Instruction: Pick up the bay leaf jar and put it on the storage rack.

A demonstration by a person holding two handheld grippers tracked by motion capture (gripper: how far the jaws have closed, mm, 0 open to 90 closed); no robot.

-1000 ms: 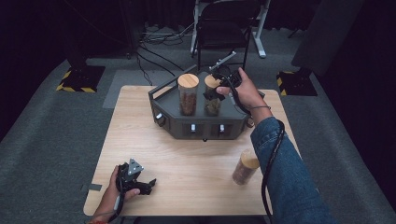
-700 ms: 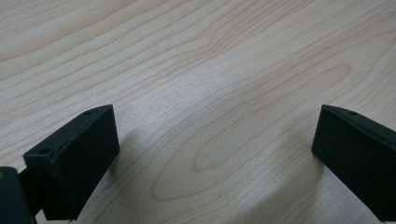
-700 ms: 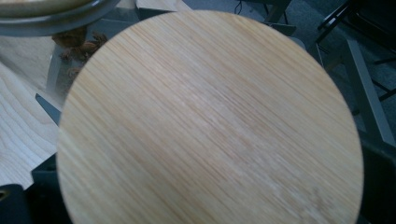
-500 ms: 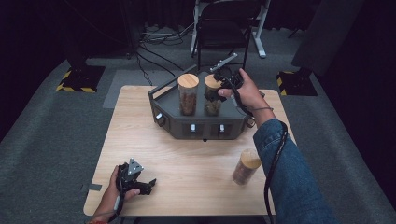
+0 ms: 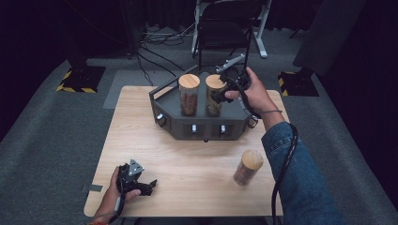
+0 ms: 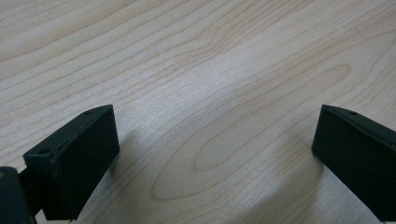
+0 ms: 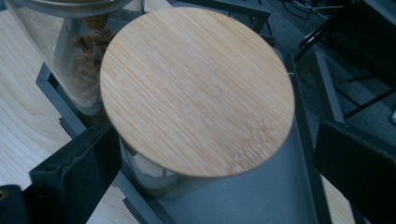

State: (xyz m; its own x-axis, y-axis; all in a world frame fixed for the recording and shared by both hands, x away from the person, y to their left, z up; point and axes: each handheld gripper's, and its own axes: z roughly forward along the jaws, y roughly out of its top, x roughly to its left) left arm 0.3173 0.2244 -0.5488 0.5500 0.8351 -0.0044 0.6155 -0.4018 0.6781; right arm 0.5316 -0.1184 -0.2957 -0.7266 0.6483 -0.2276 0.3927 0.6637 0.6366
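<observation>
Pale wood table [image 6: 210, 70], bamboo lid [image 7: 196, 88]

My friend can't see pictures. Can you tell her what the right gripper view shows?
A round bamboo lid tops a glass jar standing in a dark grey tray, between the right gripper's two open black jaws. A second jar of brown pieces stands behind it in the tray, which sits on a pale wooden table.

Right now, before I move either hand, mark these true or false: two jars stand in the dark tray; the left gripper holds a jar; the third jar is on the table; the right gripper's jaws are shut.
1. Two wooden-lidded jars, left jar and right jar, stand in the dark tray. True.
2. The left gripper holds a jar. False: open over bare table.
3. A third jar stands on the table. True.
4. The right gripper is shut. False: jaws open around the right jar.
</observation>
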